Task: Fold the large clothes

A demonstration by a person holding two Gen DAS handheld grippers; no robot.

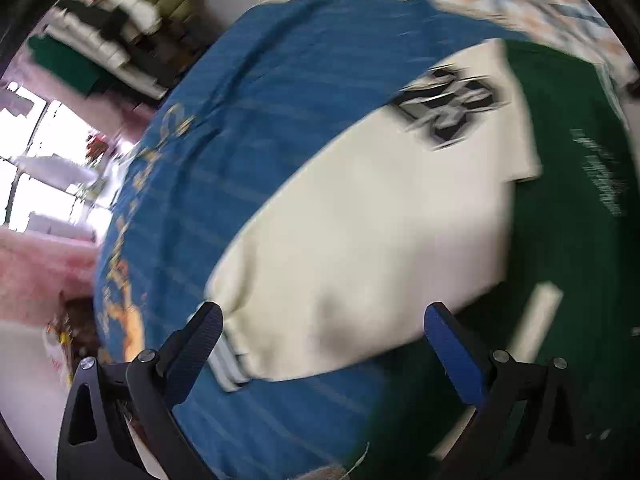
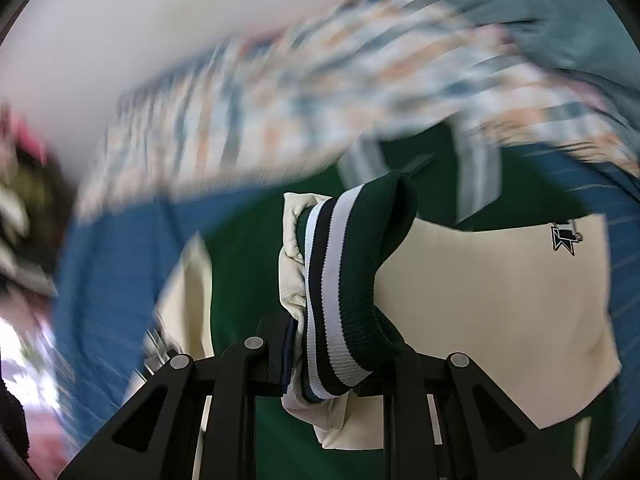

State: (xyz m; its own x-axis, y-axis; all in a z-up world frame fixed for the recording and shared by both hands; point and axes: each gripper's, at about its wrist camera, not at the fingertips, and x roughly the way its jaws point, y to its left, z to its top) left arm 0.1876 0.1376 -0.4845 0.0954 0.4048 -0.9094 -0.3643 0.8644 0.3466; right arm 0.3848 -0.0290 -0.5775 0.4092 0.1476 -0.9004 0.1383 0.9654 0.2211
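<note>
Blue bedspread (image 1: 256, 128) fills the left of what we see from the left wrist, with shelves of folded clothes (image 1: 116, 40) and a bright window (image 1: 44, 152) beyond its edge. On the bedspread lies the jacket (image 1: 568, 184), green in the body, with a cream sleeve (image 1: 360, 232) folded across it and carrying a dark patch (image 1: 450, 106). Our left gripper (image 1: 324, 320) hangs over the near end of that sleeve with its fingers spread wide, one on either side of the striped cuff end (image 1: 230, 364), pinching nothing.

From the right wrist we see the same bedspread (image 2: 120, 264) at left, a checked quilt (image 2: 280, 104) behind it, then the jacket's green body (image 2: 248, 264) and a cream panel (image 2: 500, 320) with a small star logo (image 2: 564, 238) at right. Our right gripper (image 2: 332, 344) is pressed together on the cuff (image 2: 352, 264), a ribbed band of green, white and navy, which stands up from the fingers with cream sleeve cloth bunched beside it.
</note>
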